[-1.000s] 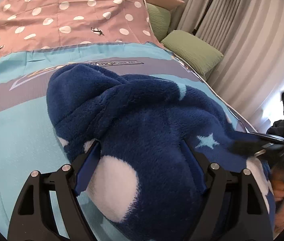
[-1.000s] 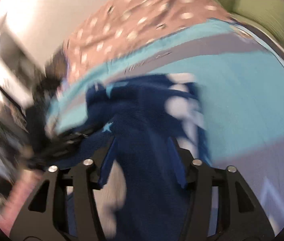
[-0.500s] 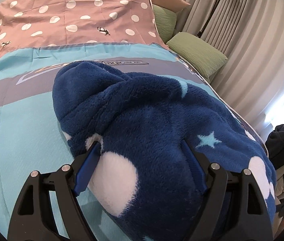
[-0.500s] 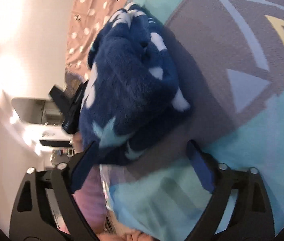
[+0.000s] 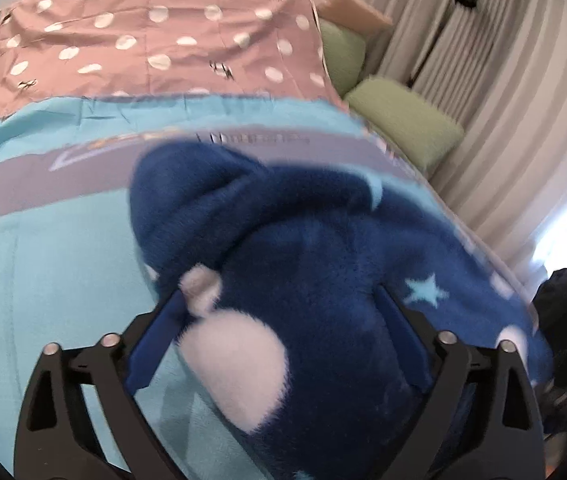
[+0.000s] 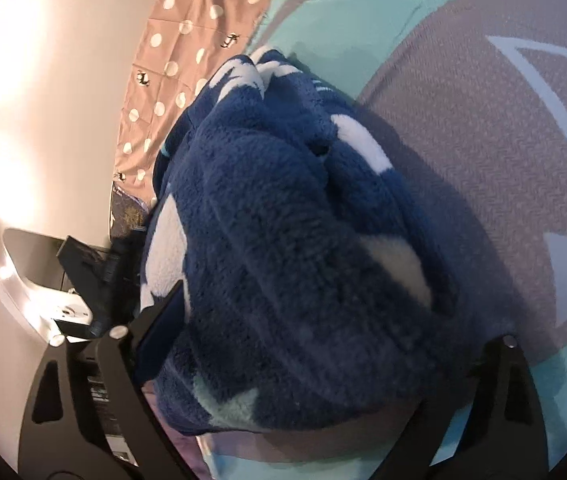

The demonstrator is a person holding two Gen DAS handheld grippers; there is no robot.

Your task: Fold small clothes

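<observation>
Fleece garment (image 5: 323, 272) sits bundled between our left tongs (image 5: 279, 340), opening wide, and right tongs (image 6: 307, 364), wide but closing.

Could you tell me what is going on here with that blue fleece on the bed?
A person is folding a small blue fleece garment on a bed cover, using a handheld gripper in each hand. The garment lies bunched up, with white dots and pale stars showing. The left gripper has the fleece between its fingers, and its jaws are opening. The right gripper is closing its jaws around the other end of the bundle. Whether either is pressing on it is unclear.
</observation>
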